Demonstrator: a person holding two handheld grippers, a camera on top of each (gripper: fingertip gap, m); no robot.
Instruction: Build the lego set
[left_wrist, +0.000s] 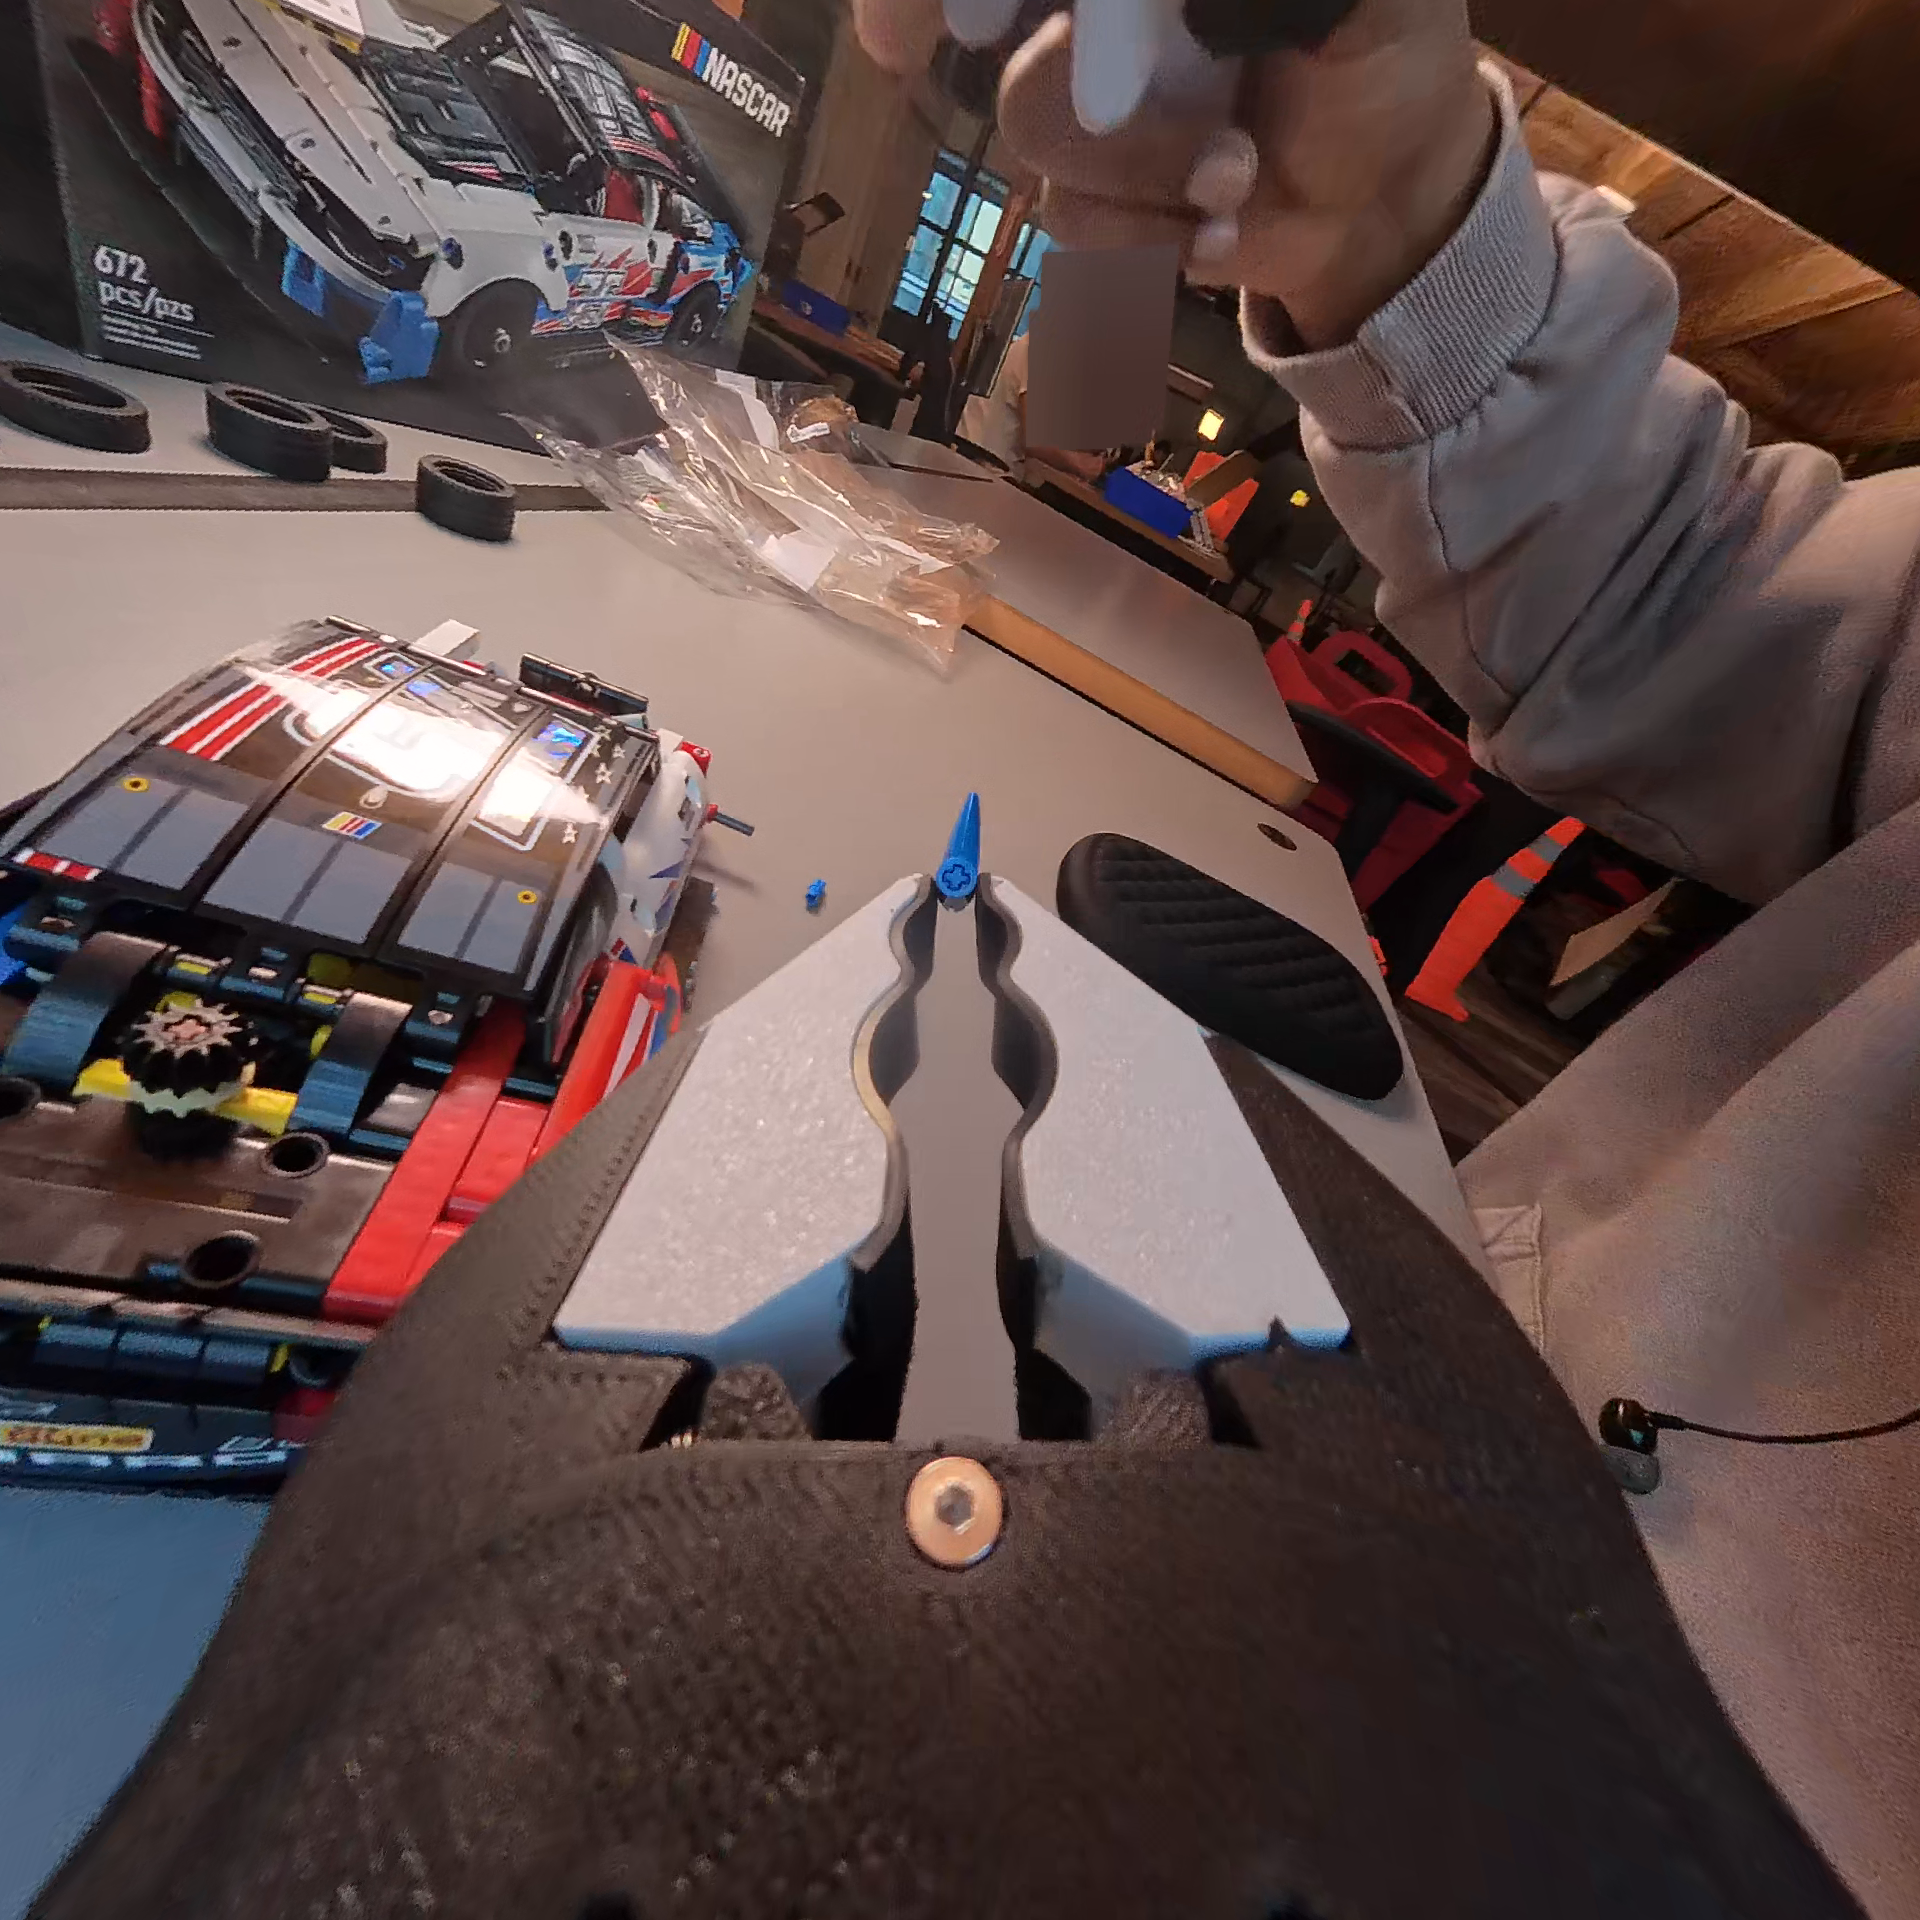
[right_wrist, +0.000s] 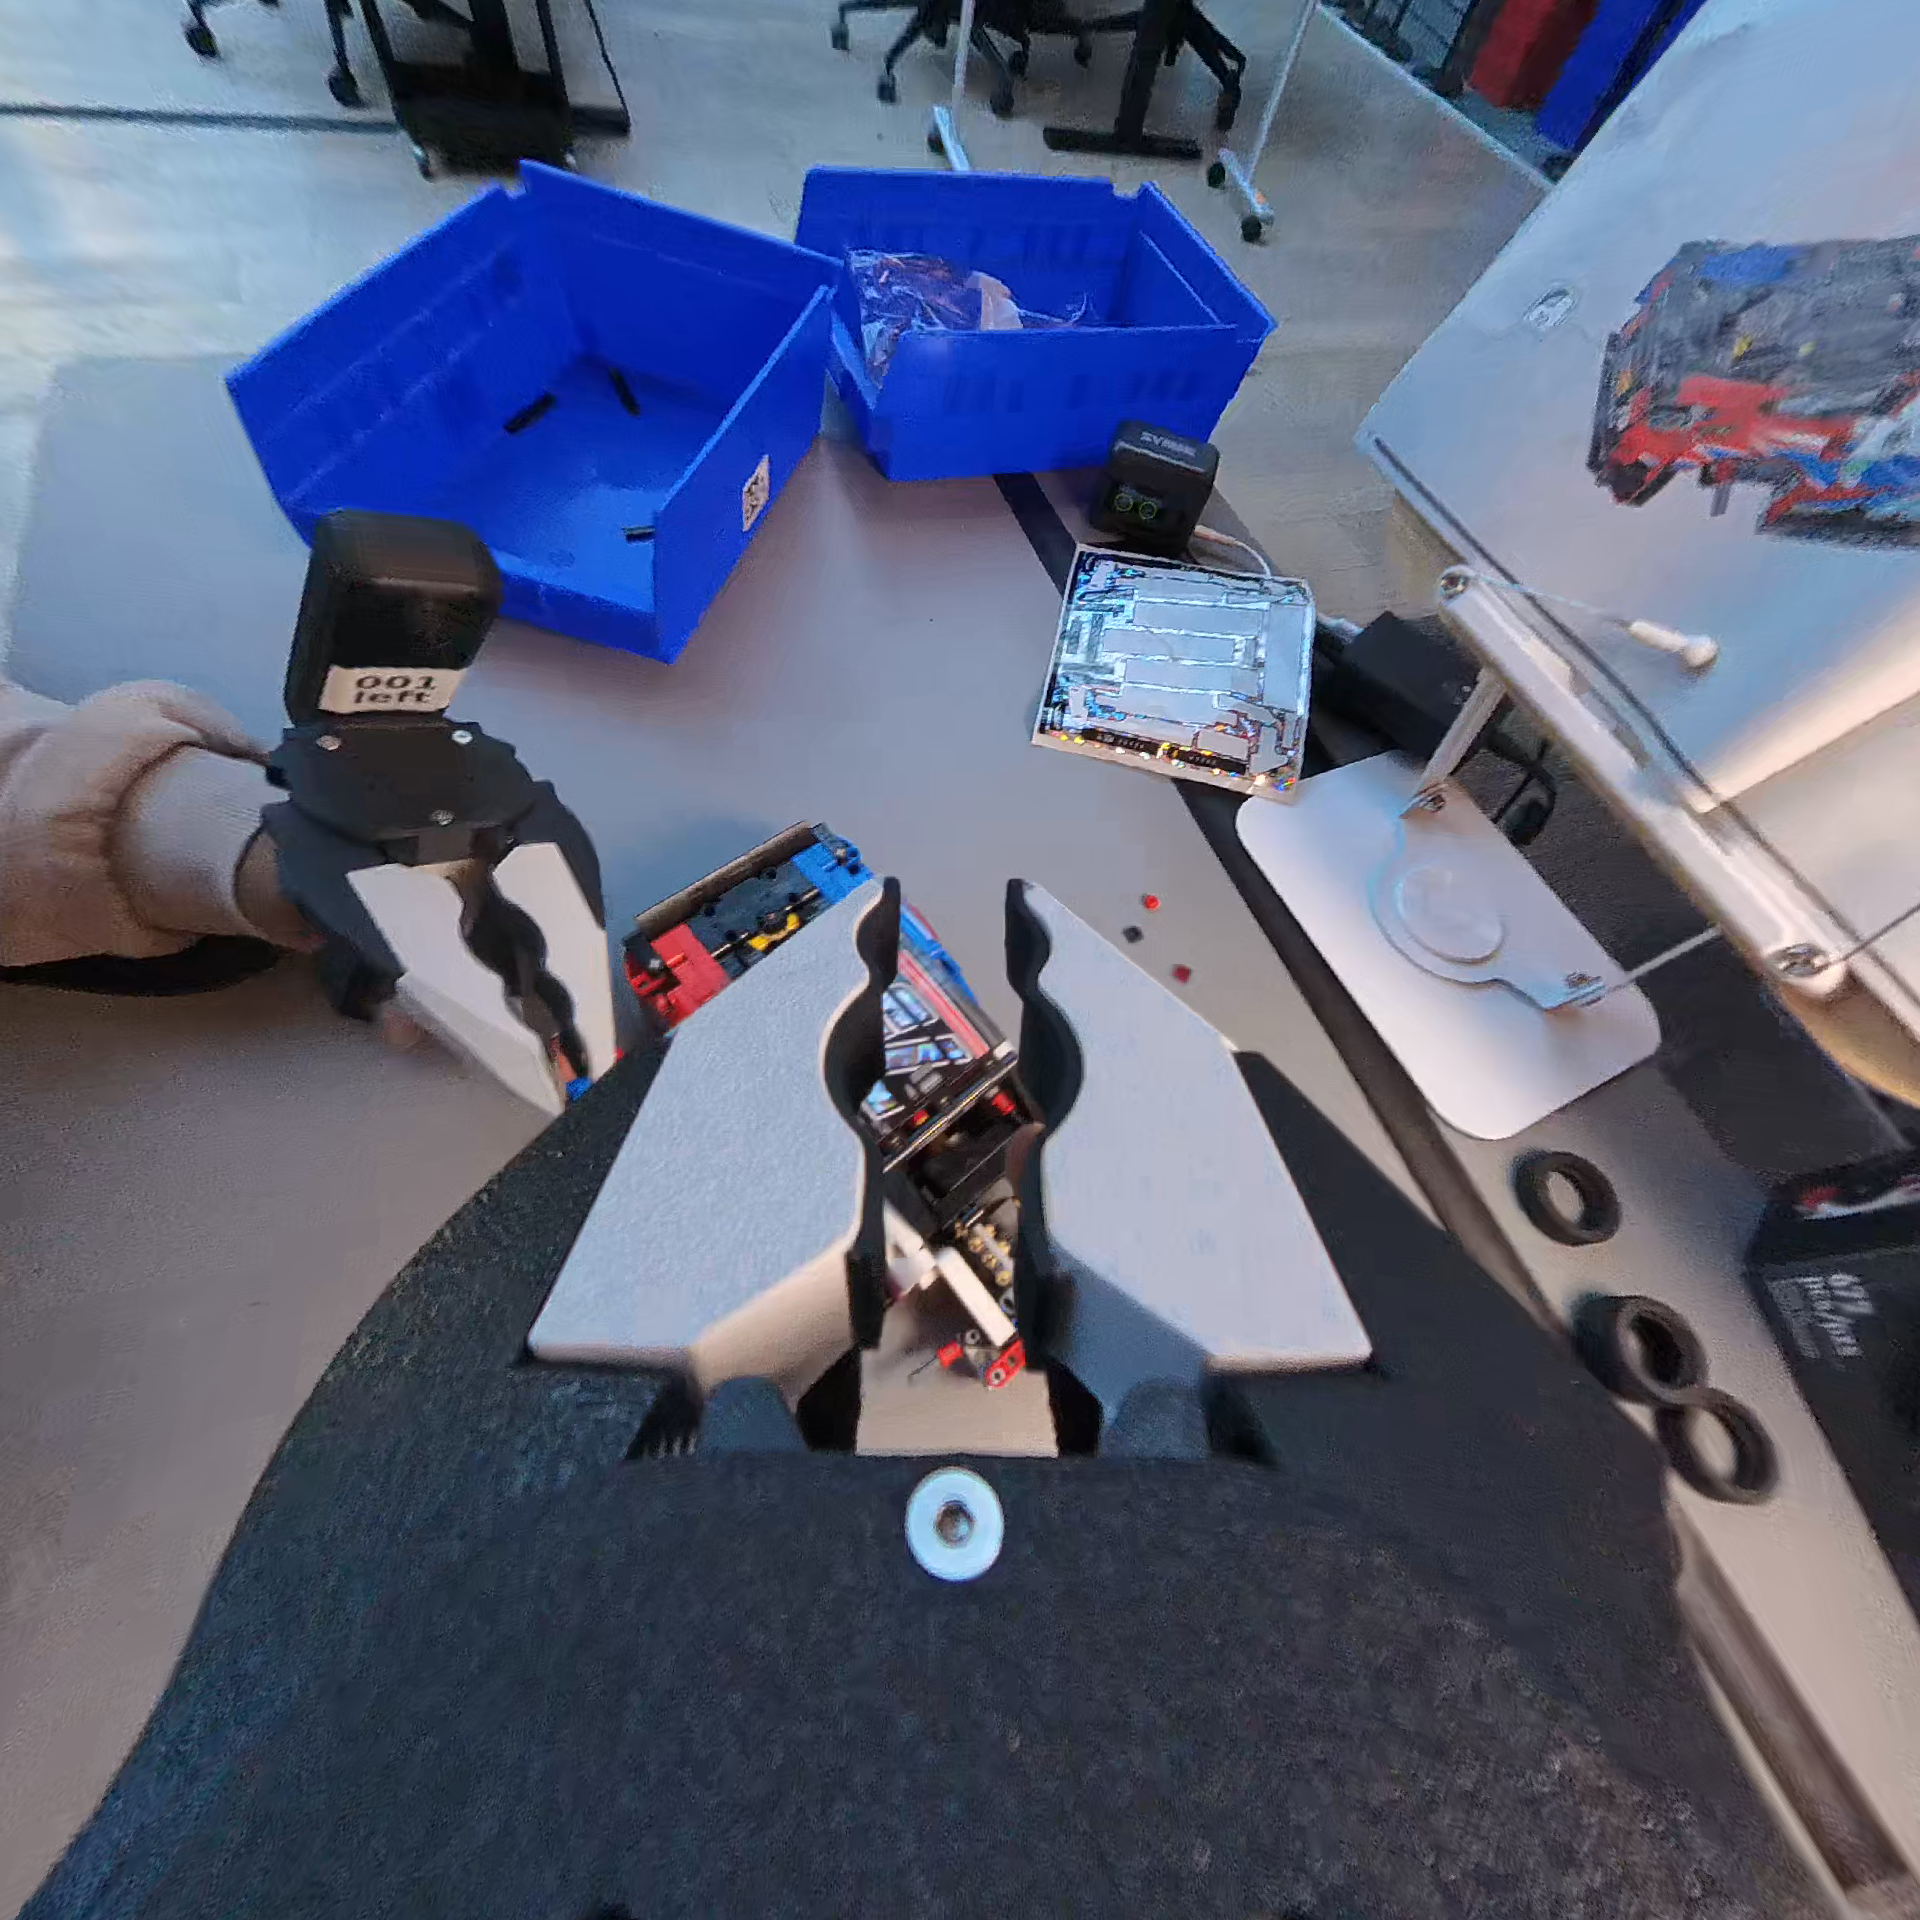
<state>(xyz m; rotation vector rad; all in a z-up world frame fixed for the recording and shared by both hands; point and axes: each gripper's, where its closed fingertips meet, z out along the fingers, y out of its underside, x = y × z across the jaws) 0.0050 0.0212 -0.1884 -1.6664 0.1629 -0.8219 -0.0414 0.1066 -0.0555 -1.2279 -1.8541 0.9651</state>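
Note:
The partly built lego car (left_wrist: 343, 914) has a black hood with red and white stripes and sits on the grey table left of my left gripper. My left gripper (left_wrist: 956, 883) is shut on a small blue axle pin (left_wrist: 958, 862), held low over the table beside the car's front right corner. A tiny blue piece (left_wrist: 816, 894) lies between them. In the right wrist view my right gripper (right_wrist: 951, 904) is open and hovers over the car (right_wrist: 748, 914), which shows between its fingers. The left gripper (right_wrist: 571, 1075) is at the car's left.
Two blue bins (right_wrist: 551, 405) (right_wrist: 1039, 322) stand at the far side, with a sticker sheet (right_wrist: 1174, 665) and a booklet stand (right_wrist: 1455, 935) at the right. Loose tyres (left_wrist: 270, 431) (right_wrist: 1642, 1351), plastic bags (left_wrist: 769, 499), the set's box (left_wrist: 416, 177), small red pieces (right_wrist: 1148, 902) and a black oval pad (left_wrist: 1226, 966) lie around. Across from one pair of fingers to the other is roughly 15 centimetres.

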